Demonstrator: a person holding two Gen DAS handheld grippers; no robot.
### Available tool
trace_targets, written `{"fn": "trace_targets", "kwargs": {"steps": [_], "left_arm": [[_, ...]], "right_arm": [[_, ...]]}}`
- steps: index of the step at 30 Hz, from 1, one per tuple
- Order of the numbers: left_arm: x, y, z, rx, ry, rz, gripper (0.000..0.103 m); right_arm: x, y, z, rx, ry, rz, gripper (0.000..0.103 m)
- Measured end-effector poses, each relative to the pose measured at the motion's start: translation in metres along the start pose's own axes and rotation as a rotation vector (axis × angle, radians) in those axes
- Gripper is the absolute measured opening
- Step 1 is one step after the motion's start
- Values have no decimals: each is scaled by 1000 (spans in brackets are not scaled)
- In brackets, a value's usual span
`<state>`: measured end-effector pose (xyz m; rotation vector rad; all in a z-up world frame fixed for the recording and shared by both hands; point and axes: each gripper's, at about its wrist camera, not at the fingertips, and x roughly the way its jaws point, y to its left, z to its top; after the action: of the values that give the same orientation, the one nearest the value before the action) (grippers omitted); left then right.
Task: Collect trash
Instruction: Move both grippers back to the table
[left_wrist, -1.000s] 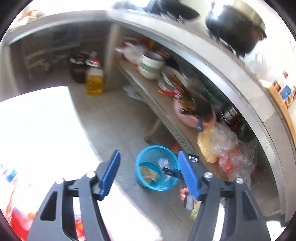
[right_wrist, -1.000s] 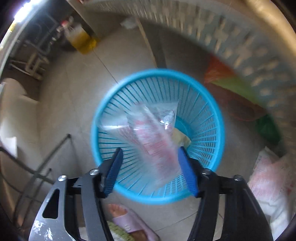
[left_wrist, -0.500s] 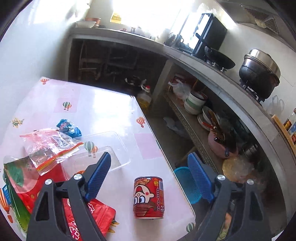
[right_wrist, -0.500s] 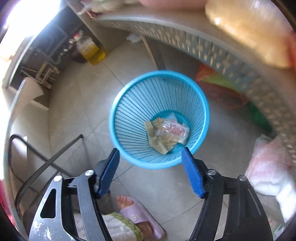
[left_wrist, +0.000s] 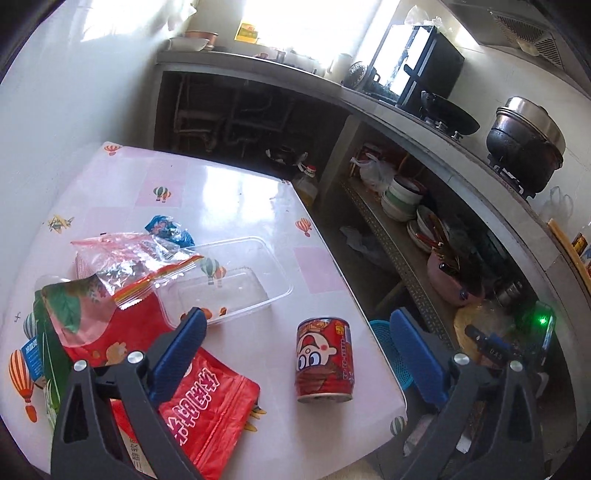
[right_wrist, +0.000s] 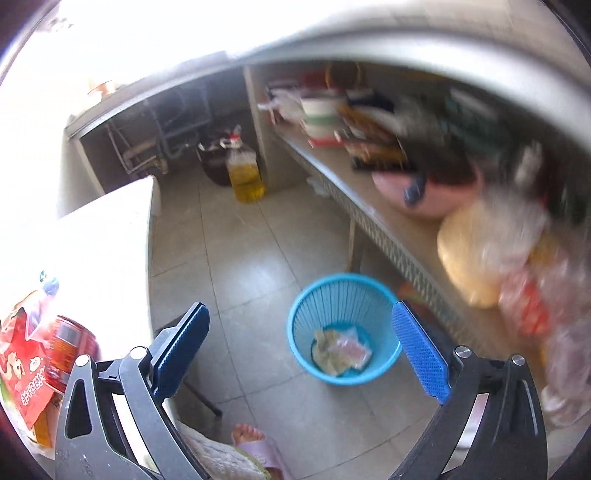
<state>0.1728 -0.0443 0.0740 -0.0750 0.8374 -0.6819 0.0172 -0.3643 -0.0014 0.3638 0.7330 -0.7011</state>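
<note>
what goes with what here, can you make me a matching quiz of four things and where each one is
Things:
1. red can
2. blue basket
3. clear tray
4. oil bottle

Places:
A. on the floor by the shelf, wrappers inside
B. upright near the table's front edge, between the left tongs' fingers in view
C. on the floor by the under-counter partition
D. on the table, part under a clear red-edged bag

Pairs: 1-B, 2-A, 3-D, 4-C
</note>
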Motion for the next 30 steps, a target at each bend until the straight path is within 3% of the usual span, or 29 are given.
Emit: {"fn": "trace_targets", "kwargs": {"steps": [11,13,18,24,27,30], "left_arm": [[-24,41,-9,-120,42,30,97],[-34,52,-12,-156,23,32,97],[-57,76,-21,-199,-28,65,97],[-77,98,-30,-196,-81,103,97],[-79,98,-25,-124,-110,122,97],[-70,84,-12,33,-118,204,97]], "right_arm": [[-51,73,15,-234,-161,0,95],[-55,78,17,-243,-166,52,95],[-53,85,24,-210,-149,297,95],[-47,118,30,-214,-66,465,95],[-47,138,29,-226,-43,505,95],[-47,153,23,-240,-27,525,95]]}}
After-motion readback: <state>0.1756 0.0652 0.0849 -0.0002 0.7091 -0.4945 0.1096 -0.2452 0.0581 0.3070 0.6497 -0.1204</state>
